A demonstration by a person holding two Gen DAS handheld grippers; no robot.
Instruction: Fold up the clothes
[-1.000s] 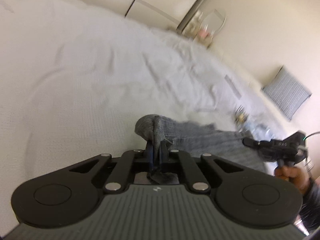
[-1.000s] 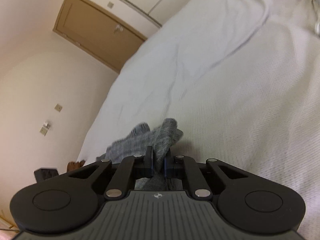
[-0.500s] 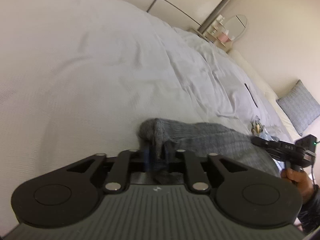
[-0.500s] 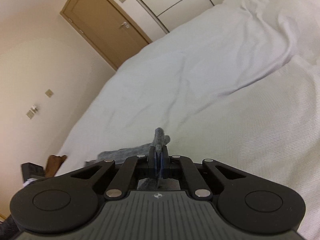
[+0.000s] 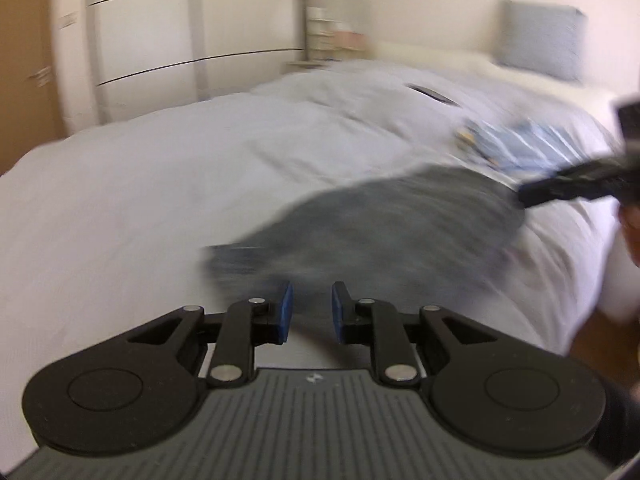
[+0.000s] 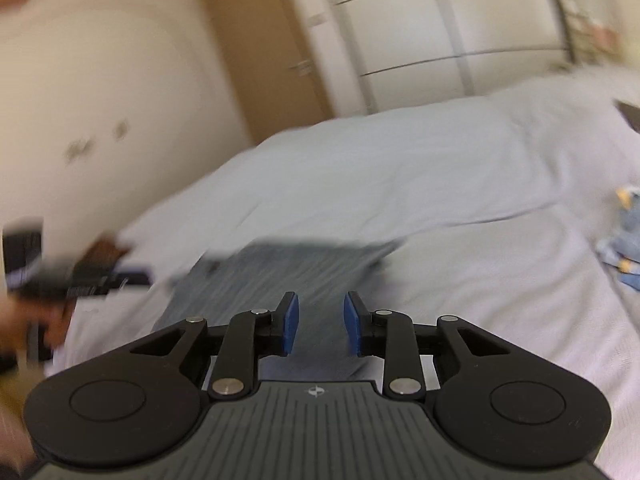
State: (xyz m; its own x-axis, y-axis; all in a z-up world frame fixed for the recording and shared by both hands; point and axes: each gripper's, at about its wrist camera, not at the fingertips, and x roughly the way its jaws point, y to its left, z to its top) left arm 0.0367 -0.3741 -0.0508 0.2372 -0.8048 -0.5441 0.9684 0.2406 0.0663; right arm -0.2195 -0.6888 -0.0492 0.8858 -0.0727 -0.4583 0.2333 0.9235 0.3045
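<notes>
- Garment [image 5: 384,220]: grey, lying released on the bed [image 5: 140,208], no longer pinched at both ends.
- Left gripper [image 5: 311,312], right gripper [image 6: 320,324]: jaws now parted, empty; one fold apparently laid.

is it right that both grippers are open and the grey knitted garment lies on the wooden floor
Not quite. Both the left gripper and the right gripper are open, but the grey knitted garment lies on the white bed cover, not on a wooden floor. The left wrist view shows it, and so does the right wrist view.
</notes>
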